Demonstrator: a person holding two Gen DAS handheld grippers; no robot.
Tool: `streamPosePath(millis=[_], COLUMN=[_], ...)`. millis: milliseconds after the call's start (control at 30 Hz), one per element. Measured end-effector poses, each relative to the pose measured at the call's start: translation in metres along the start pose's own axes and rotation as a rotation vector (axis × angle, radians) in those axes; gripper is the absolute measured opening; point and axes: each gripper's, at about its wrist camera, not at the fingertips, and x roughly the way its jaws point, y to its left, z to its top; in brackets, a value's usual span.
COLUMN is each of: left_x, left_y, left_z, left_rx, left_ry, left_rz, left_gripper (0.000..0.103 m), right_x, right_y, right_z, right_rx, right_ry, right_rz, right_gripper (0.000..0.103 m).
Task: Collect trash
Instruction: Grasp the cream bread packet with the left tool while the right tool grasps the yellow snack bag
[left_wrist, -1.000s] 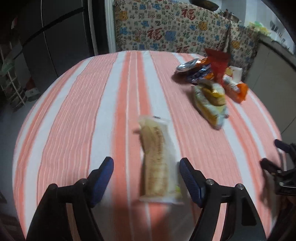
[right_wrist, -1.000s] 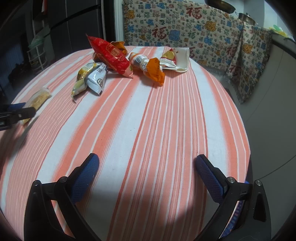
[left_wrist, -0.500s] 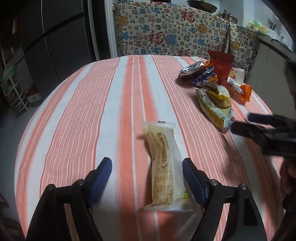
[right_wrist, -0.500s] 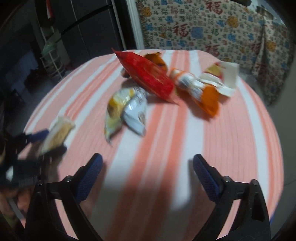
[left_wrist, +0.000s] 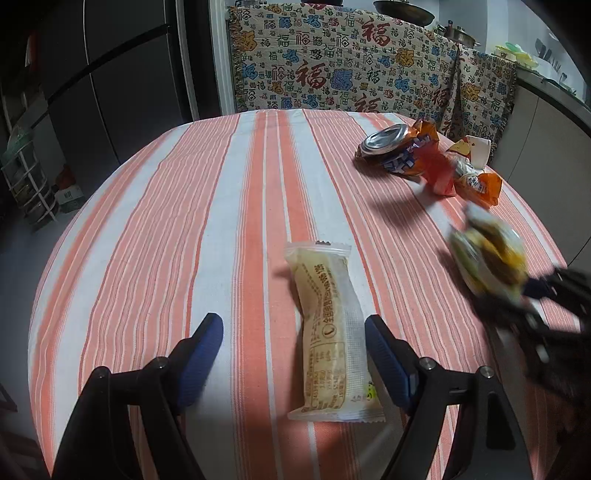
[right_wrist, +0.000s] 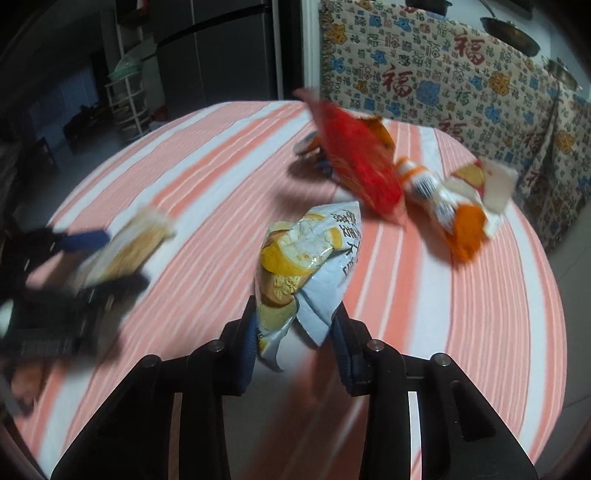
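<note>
trash lies scattered on a round table (left_wrist: 155, 229) under an orange-and-white striped cloth. from the left wrist camera, a pale yellow wrapper (left_wrist: 332, 332) lies lengthwise on the cloth between the blue pads of the left gripper (left_wrist: 295, 354); the jaws stand wide apart, released, and neither pad touches the wrapper, though the right pad is just beside its edge. toward the far right edge of the table sits a heap: a crushed can (left_wrist: 384, 142), a red packet (left_wrist: 437, 170) and an orange wrapper (left_wrist: 480, 182), all touching or overlapping. nearer, at the right, the right gripper (left_wrist: 532, 291) shows blurred, with a yellow-and-white snack bag (left_wrist: 487, 258) at its tips.

from the right wrist camera, the snack bag (right_wrist: 306, 266) stands between the right gripper's (right_wrist: 295, 332) blue pads, its lower end pinched between them; the jaws are closing on it. beyond it lie the red packet (right_wrist: 354, 158), the orange wrapper (right_wrist: 454, 218) and a white-and-yellow scrap (right_wrist: 487, 181) just beside it. at the left, blurred, the left gripper (right_wrist: 92, 258) straddles the pale wrapper (right_wrist: 129, 243). a patterned fabric (right_wrist: 424, 74) hangs behind the table.
</note>
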Motion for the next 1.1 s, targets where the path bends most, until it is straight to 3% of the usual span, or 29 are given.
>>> streamPosePath(millis=[167, 333, 433, 500, 800, 1100], left_x=[0.0, 0.0, 0.0, 0.0, 0.0, -0.001], left_y=[-0.001, 0.0, 0.001, 0.0, 0.001, 0.001], left_z=[0.0, 0.0, 0.001, 0.0, 0.0, 0.0], left_rx=[0.001, 0.003, 0.003, 0.003, 0.003, 0.003], left_ry=[0.0, 0.0, -0.001, 0.0, -0.001, -0.001], left_rz=[0.002, 0.003, 0.004, 0.003, 0.004, 0.003], left_gripper=[0.081, 0.081, 0.081, 0.081, 0.081, 0.081], right_x=[-0.024, -0.022, -0.02, -0.019, -0.015, -0.014], right_y=[0.008, 0.014, 0.011, 0.009, 0.016, 0.016], right_z=[-0.033, -0.03, -0.029, -0.029, -0.03, -0.03], right_rx=[0.023, -0.003, 0.01, 0.018, 0.013, 0.025], right_ry=[-0.025, -0.023, -0.015, -0.013, 0.015, 0.026], right_rz=[0.018, 0.001, 0.026, 0.041, -0.015, -0.038], right_gripper=[0.042, 0.05, 0.074, 0.078, 0.092, 0.096])
